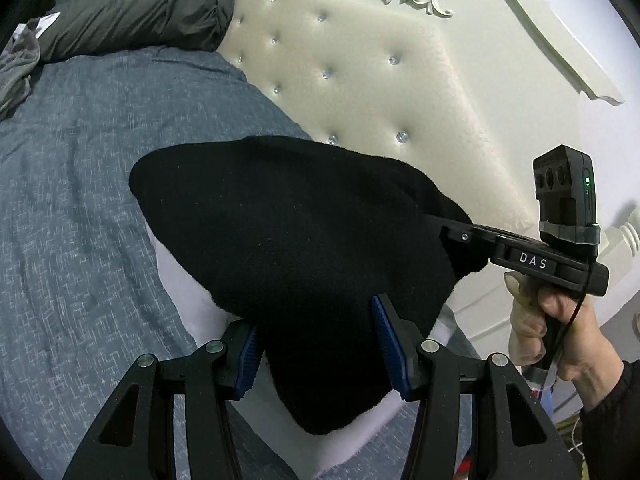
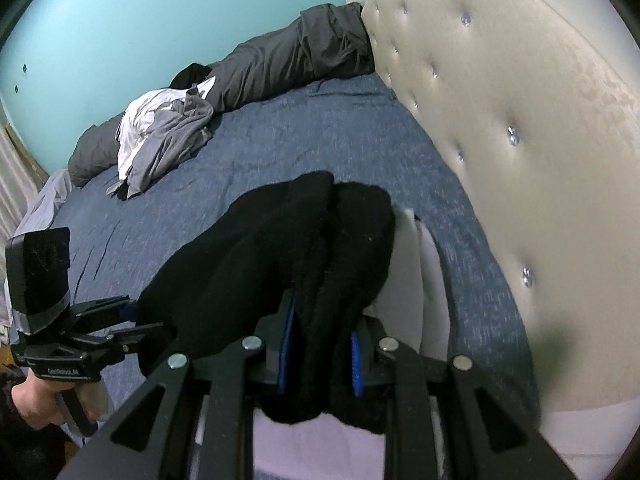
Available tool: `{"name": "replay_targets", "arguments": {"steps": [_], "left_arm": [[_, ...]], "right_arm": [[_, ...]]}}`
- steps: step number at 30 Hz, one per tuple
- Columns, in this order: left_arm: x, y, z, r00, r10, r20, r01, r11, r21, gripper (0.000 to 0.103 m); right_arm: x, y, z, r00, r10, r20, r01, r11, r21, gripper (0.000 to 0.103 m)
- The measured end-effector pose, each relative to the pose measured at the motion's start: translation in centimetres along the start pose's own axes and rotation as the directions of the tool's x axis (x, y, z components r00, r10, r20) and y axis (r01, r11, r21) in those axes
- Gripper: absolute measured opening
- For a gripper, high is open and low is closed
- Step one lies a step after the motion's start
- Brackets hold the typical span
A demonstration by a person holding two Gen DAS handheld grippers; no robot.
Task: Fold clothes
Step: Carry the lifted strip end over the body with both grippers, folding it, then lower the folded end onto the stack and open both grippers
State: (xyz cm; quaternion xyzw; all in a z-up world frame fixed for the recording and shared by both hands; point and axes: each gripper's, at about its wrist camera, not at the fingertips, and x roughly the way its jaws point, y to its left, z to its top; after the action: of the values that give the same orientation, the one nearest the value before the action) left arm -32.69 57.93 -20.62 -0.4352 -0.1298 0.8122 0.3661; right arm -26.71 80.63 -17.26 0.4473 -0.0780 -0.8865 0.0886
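Two grippers are on one black garment (image 1: 296,264), which sits just ahead of the left gripper (image 1: 316,344) on a white garment (image 1: 180,280) spread on the blue bed (image 1: 80,160). Left gripper: jaws set fairly wide w/ black cloth running between the blue pads; whether the pads actually pinch it is hard to say from this angle, so can't call it gripped. Right gripper (image 2: 320,360): jaws narrowed onto a thick bunch of the black cloth, pads pressed in from both sides, so it's holding. In the left view it comes in from the right side, nose buried in the garment's right edge, w/ a hand (image 1: 560,320) on its handle. The garment looks doubled over, approx. two thick layers in the right view, so at least one fold seems made, but it's lumpy, not a neat flat packet yet. Far ahead-left of the right gripper, a loose pile of grey and white clothes (image 2: 160,136) lies unfolded beside a dark duvet (image 2: 280,64) near the headboard (image 2: 500,120). Judgement: black piece is part-folded; the pile and prob. the white piece are left.
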Motion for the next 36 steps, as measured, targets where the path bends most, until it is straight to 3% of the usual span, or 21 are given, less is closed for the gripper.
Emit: {"name": "replay_targets", "arguments": {"steps": [10,18,26,34,36], "left_arm": [[0.2,-0.4,-3.1,0.998,-0.014,-0.063,0.014,1.0,-0.007,0.056],[0.6,1.3,-5.0,0.995,-0.013,-0.095,0.01,1.0,-0.029,0.057],[-3.2,1.9,-4.0,0.998,0.006,-0.059,-0.006,1.0,0.012,0.056],[-4.1,-0.3,-1.6,0.997,0.082,0.005,-0.082,0.987,0.138,0.056],[-3.3,-0.8,-1.2,0.996,0.091,0.012,-0.092,0.985,0.148,0.056]], "right_arm": [[-0.1,-1.6,-2.9,0.994,0.066,-0.086,-0.057,0.993,0.103,0.022],[1.8,-3.2,-6.2,0.995,0.047,-0.086,-0.033,0.987,0.16,0.022],[0.3,-5.3,-7.9,0.999,0.047,-0.017,-0.041,0.969,0.244,0.03],[-5.6,-3.6,-5.9,0.985,-0.077,0.152,0.046,0.98,0.193,0.029],[-5.8,-2.3,-4.9,0.983,-0.073,0.167,0.049,0.989,0.141,0.022]]}}
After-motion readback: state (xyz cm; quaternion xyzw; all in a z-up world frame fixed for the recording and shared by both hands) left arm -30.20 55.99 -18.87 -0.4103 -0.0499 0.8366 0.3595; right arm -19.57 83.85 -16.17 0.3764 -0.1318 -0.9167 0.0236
